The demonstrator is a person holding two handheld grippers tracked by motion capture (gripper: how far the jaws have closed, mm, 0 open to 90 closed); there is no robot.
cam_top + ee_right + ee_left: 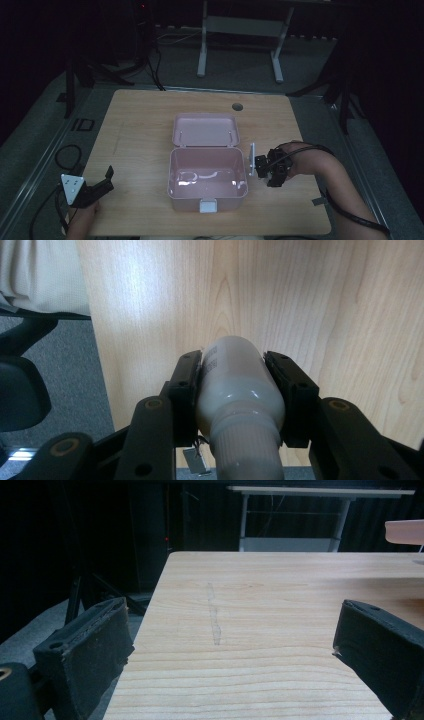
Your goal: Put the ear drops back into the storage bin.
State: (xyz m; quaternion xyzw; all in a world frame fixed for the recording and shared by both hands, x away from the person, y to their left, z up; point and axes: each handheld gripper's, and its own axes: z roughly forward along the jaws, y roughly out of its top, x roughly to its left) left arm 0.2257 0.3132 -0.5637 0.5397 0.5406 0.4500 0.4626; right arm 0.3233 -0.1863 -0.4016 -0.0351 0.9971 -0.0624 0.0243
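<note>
At the near left corner of the bench (135, 120) the left gripper (100, 187) rests with its jaws spread wide, nothing between them; in the left gripper view bare wood lies ahead; at the middle stands a pink box (207, 177), its lid (206, 130) thrown back towards the far side; just right of the box the right gripper (265, 167) is clamped on a white bottle (240, 390), held above the bench.

bottle (240, 390) cap end cut off at bottom edge, label print unreadable
</note>
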